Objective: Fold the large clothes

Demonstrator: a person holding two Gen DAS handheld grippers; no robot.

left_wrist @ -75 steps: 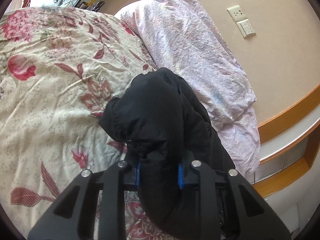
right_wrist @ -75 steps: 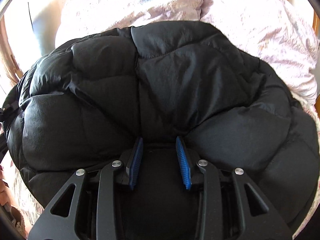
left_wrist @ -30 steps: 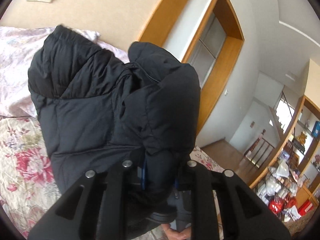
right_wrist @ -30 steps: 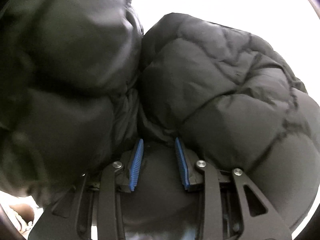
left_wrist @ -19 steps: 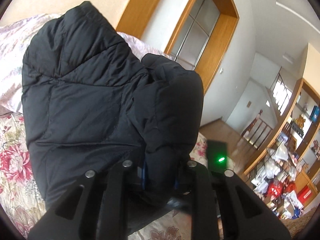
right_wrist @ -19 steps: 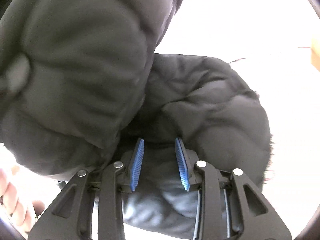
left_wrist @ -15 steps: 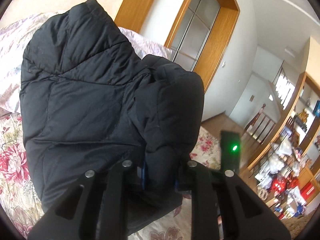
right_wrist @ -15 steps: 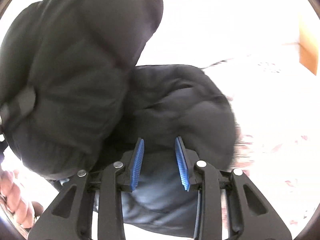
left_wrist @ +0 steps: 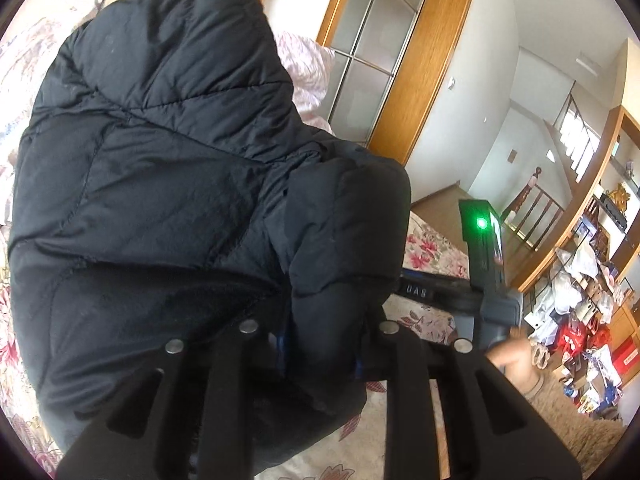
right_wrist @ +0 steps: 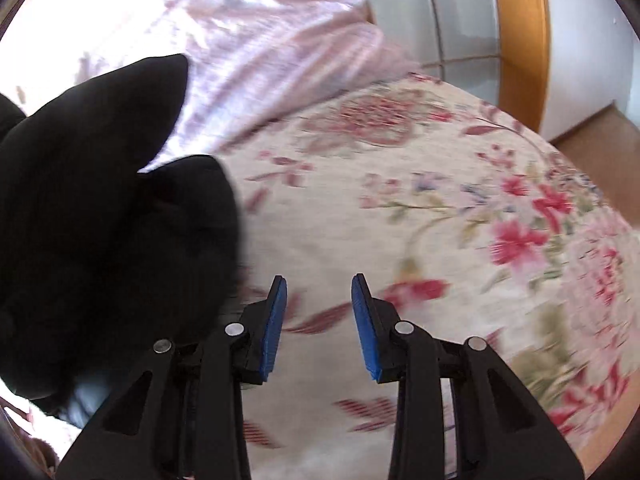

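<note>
A black puffer jacket (left_wrist: 160, 184) hangs bunched in front of the left wrist view. My left gripper (left_wrist: 320, 344) is shut on a thick fold of it, the blue pads mostly buried in fabric. In the right wrist view the jacket (right_wrist: 100, 232) sits at the left, beside my right gripper (right_wrist: 319, 308), which is open and empty over the floral bedspread (right_wrist: 440, 208). The right gripper's body (left_wrist: 480, 264) with a green light shows at the right of the left wrist view.
A pink pillow (right_wrist: 260, 52) lies at the bed's head. A wood-framed glass door (left_wrist: 392, 60) stands behind the bed. Cluttered shelves (left_wrist: 592, 300) fill the far right of the room.
My right gripper has let go of the jacket and swung clear to the right; it now looks at the bedspread. My left gripper keeps its hold and the jacket stays lifted.
</note>
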